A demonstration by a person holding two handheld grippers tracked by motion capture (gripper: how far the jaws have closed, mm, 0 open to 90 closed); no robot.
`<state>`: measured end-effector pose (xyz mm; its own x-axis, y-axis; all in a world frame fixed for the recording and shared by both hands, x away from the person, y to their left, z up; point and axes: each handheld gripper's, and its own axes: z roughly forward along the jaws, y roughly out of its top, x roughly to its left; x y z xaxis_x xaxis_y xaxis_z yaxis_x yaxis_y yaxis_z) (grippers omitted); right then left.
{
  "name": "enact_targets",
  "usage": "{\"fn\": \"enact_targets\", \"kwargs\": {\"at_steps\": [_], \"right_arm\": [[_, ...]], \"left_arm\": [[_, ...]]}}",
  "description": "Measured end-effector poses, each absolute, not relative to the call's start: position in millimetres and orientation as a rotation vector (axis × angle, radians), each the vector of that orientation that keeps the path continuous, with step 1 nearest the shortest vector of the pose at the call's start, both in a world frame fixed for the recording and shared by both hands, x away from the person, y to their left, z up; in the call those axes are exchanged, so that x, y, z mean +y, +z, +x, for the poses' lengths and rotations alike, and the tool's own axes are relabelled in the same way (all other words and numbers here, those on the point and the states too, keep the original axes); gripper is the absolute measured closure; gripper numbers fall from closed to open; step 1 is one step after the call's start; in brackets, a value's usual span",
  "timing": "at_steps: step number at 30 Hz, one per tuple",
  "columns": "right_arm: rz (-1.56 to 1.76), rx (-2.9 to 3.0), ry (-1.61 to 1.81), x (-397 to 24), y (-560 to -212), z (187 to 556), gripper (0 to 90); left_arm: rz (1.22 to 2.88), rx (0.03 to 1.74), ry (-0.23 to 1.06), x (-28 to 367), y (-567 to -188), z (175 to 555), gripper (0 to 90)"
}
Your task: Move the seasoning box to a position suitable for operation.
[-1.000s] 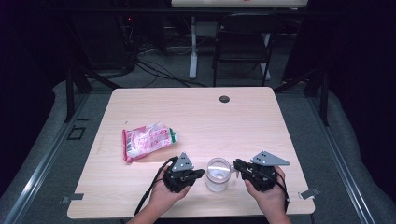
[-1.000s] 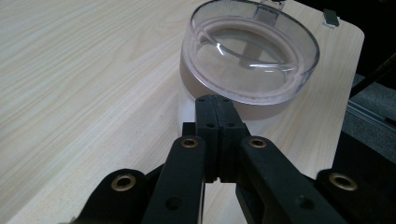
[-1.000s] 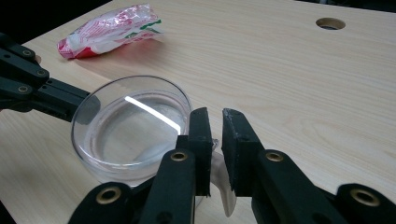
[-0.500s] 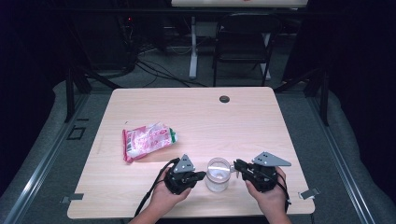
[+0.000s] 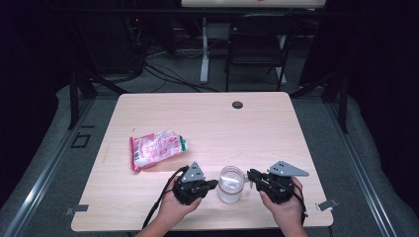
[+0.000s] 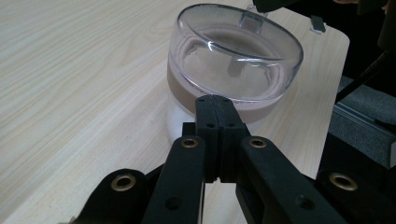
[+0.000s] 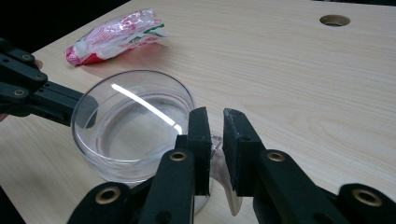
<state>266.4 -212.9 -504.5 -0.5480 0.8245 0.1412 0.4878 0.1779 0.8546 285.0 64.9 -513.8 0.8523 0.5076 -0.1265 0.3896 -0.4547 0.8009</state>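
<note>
A: What is the surface, and the room around it?

B: A pale wooden bench (image 5: 276, 133) with a round cable hole (image 5: 237, 104) near its far edge. It stands on grey carpet in a dark room. Behind it there is one black chair (image 5: 257, 44) and some cables on the floor.

A: How many things are on it?

B: Two. One clear glass mug (image 5: 230, 183) with a handle stands near the front edge, between the two hands. One red and white plastic bag (image 5: 157, 148) lies well apart, to the left.

A: And the tongs?

B: Also two. The left tongs (image 6: 215, 119) are fully shut with nothing between them, and their tips are at the wall of the mug. The right tongs (image 7: 215, 140) have a narrow gap, and the handle of the mug is between the jaws; I cannot tell if the pads press on it.

A: Any change from one second ago?

B: No. Mug, bag and both hands are in the same places.
</note>
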Motion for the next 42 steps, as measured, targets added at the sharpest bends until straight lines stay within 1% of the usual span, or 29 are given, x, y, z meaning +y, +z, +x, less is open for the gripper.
{"fn": "enact_targets", "kwargs": {"at_steps": [8, 33, 42], "right_arm": [[1.263, 2.095, 1.343, -215, -506, 266, 80.7], [1.279, 2.081, 1.342, -218, -508, 266, 80.6], [1.257, 2.097, 1.316, -218, -506, 263, 78.0]], "left_arm": [[2.083, 0.644, 0.190, 64, -504, 286, 90.0], [2.058, 0.637, 0.188, 59, -491, 286, 90.0], [2.063, 0.626, 0.198, 53, -485, 287, 90.0]]}}
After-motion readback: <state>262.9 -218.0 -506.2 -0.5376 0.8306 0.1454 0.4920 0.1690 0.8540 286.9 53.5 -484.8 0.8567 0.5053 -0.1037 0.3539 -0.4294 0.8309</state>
